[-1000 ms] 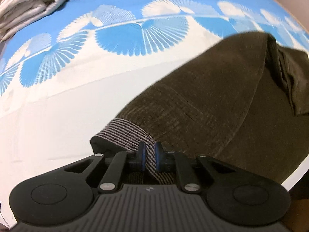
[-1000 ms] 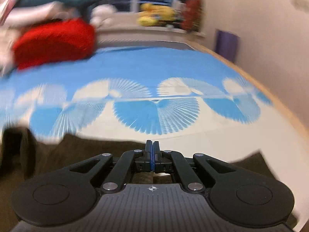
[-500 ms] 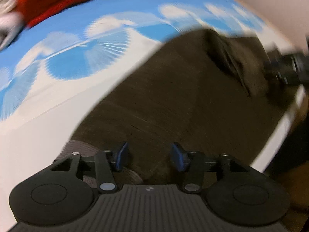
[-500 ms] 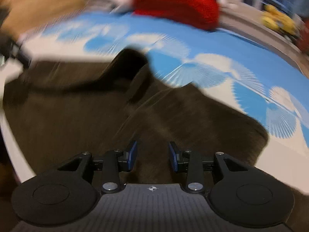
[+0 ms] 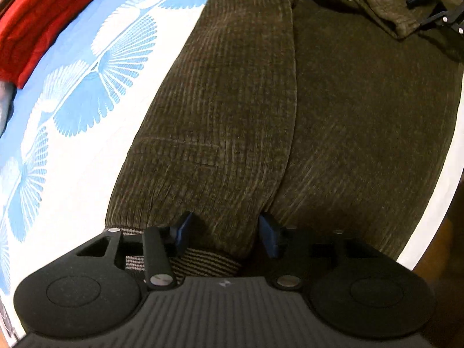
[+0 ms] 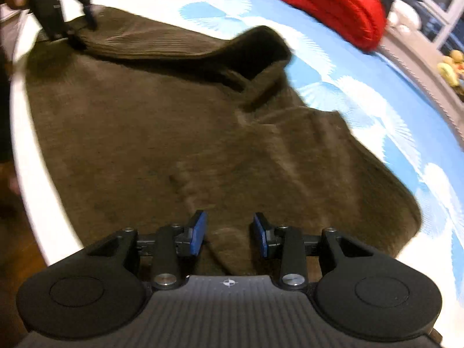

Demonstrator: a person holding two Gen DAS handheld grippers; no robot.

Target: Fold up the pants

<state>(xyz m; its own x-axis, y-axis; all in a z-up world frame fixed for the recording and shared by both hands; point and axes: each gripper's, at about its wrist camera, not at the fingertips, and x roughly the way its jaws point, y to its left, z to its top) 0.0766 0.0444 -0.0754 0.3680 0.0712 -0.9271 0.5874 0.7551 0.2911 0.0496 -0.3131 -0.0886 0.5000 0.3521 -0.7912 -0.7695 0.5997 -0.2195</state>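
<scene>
Dark olive corduroy pants (image 5: 333, 110) lie spread on the bed, one leg folded over the other. The striped cuff (image 5: 203, 261) lies under my left gripper (image 5: 224, 232), which is open with the leg end between its jaws. My right gripper (image 6: 229, 232) is open over the other end of the pants (image 6: 174, 133). Each gripper shows in the other's view: the right one at top right (image 5: 435, 5), the left one at top left (image 6: 58, 8).
The bed sheet (image 5: 72, 110) is blue and white with fan patterns. A red folded cloth (image 6: 327, 3) lies at the far side, also in the left wrist view (image 5: 43, 20). The bed's near edge (image 5: 429, 203) and the wooden floor (image 6: 17, 246) show beside the pants.
Both grippers went from shut to open, letting go of the pants. The pants now lie flat, folded leg over leg, and both grippers have turned to face each other along them.
</scene>
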